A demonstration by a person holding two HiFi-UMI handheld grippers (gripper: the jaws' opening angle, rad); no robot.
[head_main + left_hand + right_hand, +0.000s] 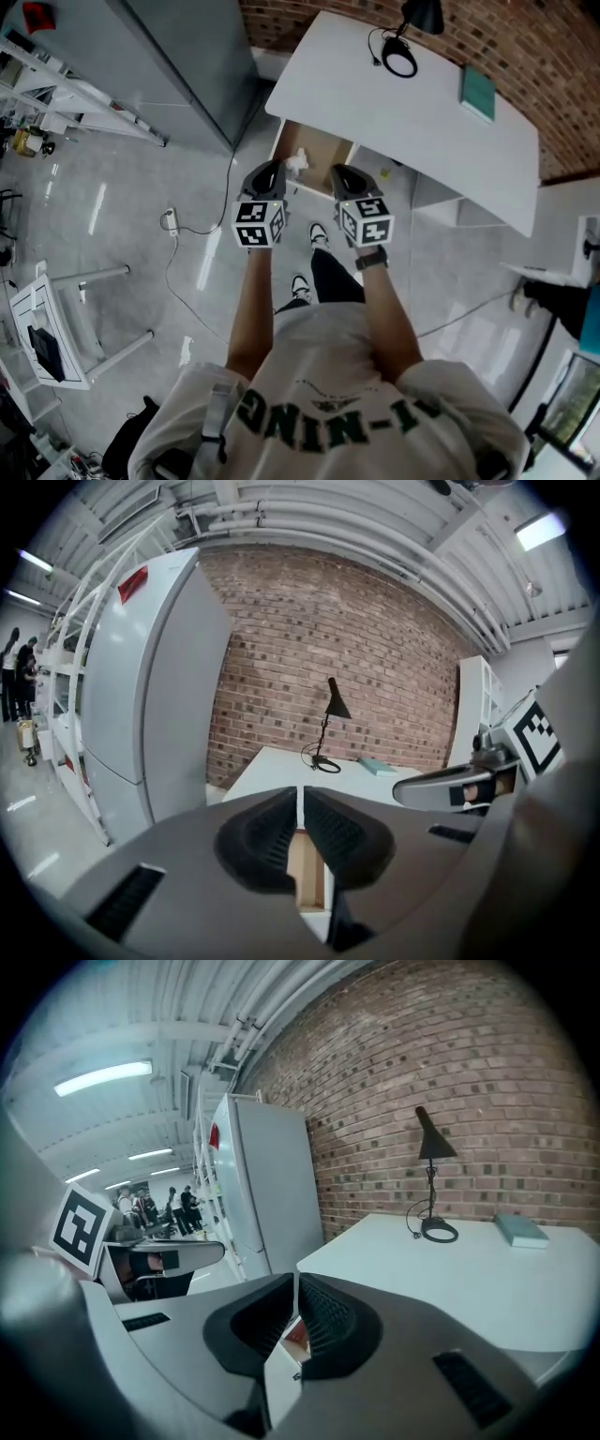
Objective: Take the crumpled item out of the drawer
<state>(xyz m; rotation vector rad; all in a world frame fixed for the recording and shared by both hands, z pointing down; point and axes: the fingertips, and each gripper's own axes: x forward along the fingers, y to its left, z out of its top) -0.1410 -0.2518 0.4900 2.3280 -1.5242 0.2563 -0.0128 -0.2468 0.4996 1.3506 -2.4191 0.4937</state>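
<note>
Now, the drawer [320,150] stands pulled out from under the white tabletop [412,122], and I can see its bare wooden bottom. In it, toward the left side, lies the crumpled item [297,164], a small white wad with creased folds. My left hand-held gripper [271,170] hangs over the drawer's left edge, jaws pressed together with nothing between them. My right hand-held gripper [340,173] hovers near it, jaws likewise pressed together and empty.
</note>
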